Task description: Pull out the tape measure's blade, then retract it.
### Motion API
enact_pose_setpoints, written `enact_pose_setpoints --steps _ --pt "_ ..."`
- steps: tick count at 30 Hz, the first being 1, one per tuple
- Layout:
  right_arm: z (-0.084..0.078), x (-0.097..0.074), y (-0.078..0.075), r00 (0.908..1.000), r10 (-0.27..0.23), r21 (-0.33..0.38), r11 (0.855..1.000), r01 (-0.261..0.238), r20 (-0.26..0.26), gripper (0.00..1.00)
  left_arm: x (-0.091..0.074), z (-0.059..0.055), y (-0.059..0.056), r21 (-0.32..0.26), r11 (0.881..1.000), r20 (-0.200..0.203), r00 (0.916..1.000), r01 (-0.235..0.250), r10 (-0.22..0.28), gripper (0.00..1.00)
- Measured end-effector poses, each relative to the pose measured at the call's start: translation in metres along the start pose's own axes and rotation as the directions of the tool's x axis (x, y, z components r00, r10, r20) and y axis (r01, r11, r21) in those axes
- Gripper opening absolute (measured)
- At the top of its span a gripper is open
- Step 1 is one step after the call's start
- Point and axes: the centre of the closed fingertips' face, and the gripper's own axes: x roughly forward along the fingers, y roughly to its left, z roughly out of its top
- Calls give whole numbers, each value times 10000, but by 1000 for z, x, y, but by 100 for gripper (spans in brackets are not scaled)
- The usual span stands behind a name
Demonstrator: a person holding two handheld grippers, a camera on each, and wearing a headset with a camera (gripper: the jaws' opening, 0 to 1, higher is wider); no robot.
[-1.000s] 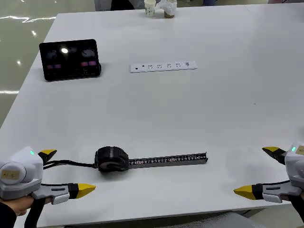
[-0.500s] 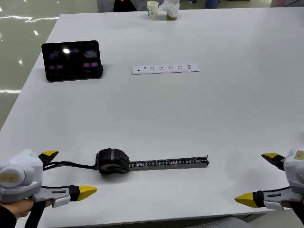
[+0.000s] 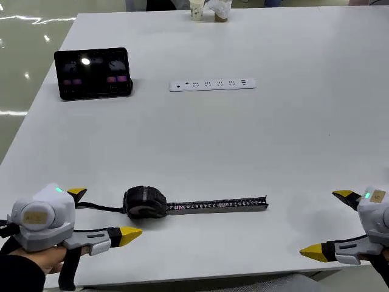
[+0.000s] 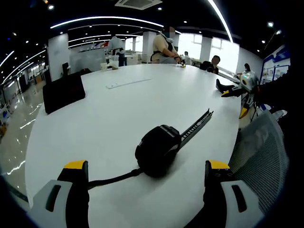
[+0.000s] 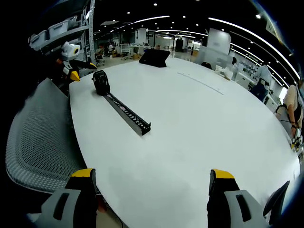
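L gripper is hovering w/ jaws spread wide, tape measure sitting on table just ahead, btwn the yellow tips, untouched. Blade is lying out toward R gripper at table edge. Black strap is trailing back toward one jaw. Tablet & power strip are sitting further back.

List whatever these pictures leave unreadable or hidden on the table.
- Blade markings: too small in head view, blurred in both gripper views.
- Strap end: hidden behind the left claw, left gripper view.
- Paper cup: cut off by head view's top edge.
- Tablet screen: blurred, with glare, head view.
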Motion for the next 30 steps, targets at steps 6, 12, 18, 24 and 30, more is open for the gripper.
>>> enact_pose_setpoints --steps 6,12,18,24,30 --pt "3 2 3 9996 219 105 9997 -218 -149 99 4 10 -7 -635 9979 229 9996 -136 151 99" --pt "6 9 6 9980 487 -65 9988 -490 -410 99 8 15 -4 -1119 9921 144 9982 -564 584 99" --pt "10 16 13 9941 915 -136 9956 -924 -588 99 14 27 0 -1554 9850 220 9966 -754 798 99" --pt "15 22 14 9893 1208 -530 9907 -1254 -814 99 15 43 -12 -1429 9869 -146 9972 -744 731 99" --pt "26 28 8 9878 1183 -1102 9855 -1293 -1010 99 19 60 -19 -1864 9778 -290 9953 -961 923 99"
